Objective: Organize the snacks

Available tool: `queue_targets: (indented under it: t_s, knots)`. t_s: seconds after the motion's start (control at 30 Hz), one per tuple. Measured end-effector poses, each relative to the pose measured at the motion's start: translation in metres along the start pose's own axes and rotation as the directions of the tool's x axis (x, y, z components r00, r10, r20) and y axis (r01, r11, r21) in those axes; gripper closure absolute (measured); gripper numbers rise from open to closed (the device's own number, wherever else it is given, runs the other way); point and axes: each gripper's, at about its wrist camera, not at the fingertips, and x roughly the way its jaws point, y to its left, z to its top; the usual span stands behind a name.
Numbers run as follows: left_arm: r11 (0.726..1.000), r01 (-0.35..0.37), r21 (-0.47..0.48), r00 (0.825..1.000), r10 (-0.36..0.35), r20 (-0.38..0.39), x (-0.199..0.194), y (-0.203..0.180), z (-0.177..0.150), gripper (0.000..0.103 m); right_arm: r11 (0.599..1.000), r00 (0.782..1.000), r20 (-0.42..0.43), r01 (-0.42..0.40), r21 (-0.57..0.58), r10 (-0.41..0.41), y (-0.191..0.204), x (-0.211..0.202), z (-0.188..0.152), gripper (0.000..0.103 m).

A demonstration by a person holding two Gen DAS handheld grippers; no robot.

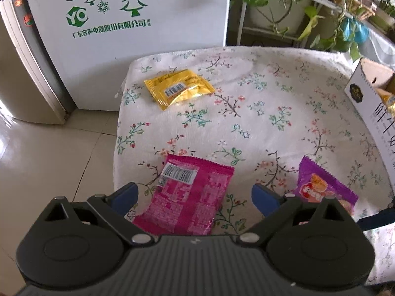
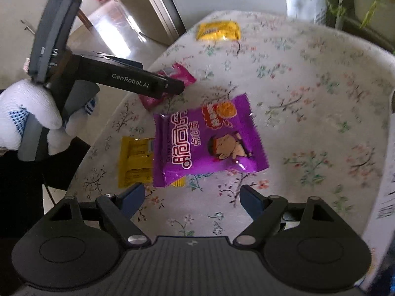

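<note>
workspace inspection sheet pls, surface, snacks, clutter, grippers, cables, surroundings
surface: table under a floral cloth.
job's things: pink packet and purple packet lie near the front; the purple one overlaps a yellow packet; another yellow packet lies at the far left corner; a white carton stands open at the right edge.
clutter: nothing seen.
grippers: left gripper open over the pink packet; right gripper open, short of the purple packet; neither holds anything.
cables: nothing seen.
surroundings: white fridge, potted plants, tiled floor.
</note>
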Motion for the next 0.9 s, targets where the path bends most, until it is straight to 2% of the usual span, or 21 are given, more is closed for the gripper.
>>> queue_targets:
  t_s: [0.07, 0.27, 0.43, 0.53, 0.6, 0.67, 0.77, 0.9]
  knots:
    - [1.000, -0.016, 0.001, 1.000, 0.016, -0.009, 0.004, 0.002, 0.000, 0.005, 0.997, 1.000, 0.006, -0.007, 0.074, 0.007, -0.006, 0.006, 0.004, 0.015]
    - [0.998, -0.023, -0.052, 0.999, 0.021, -0.040, 0.014, 0.011, -0.002, 0.006, 0.979, 0.998, 0.065, -0.037, 0.200, 0.025, -0.018, 0.011, 0.021, 0.014]
    - [0.998, -0.030, -0.051, 0.999, 0.027, -0.047, 0.017, 0.011, -0.003, 0.006, 0.966, 0.990, 0.121, 0.035, 0.257, -0.068, -0.029, 0.012, 0.036, 0.014]
    - [0.999, -0.033, -0.031, 0.998, 0.032, -0.045, 0.017, 0.010, -0.004, 0.006, 0.950, 0.988, 0.128, 0.043, 0.308, -0.086, -0.033, 0.011, 0.041, 0.014]
    - [0.999, -0.045, -0.004, 0.998, 0.045, -0.032, 0.017, 0.008, -0.005, 0.006, 0.947, 0.990, 0.107, 0.051, 0.316, -0.089, -0.026, 0.013, 0.042, 0.013]
    - [0.998, -0.066, 0.024, 0.998, 0.067, -0.020, 0.016, 0.007, -0.004, 0.006, 0.948, 0.989, 0.083, 0.096, 0.305, -0.126, -0.015, 0.018, 0.039, 0.013]
    - [0.993, -0.112, 0.045, 0.994, 0.113, -0.004, 0.015, 0.010, -0.003, 0.006, 0.939, 0.984, 0.085, 0.122, 0.323, -0.157, -0.006, 0.019, 0.037, 0.011]
    - [0.994, -0.105, 0.040, 0.994, 0.105, -0.001, 0.017, 0.014, -0.004, 0.006, 0.941, 0.985, 0.086, 0.118, 0.318, -0.153, -0.001, 0.024, 0.040, 0.009]
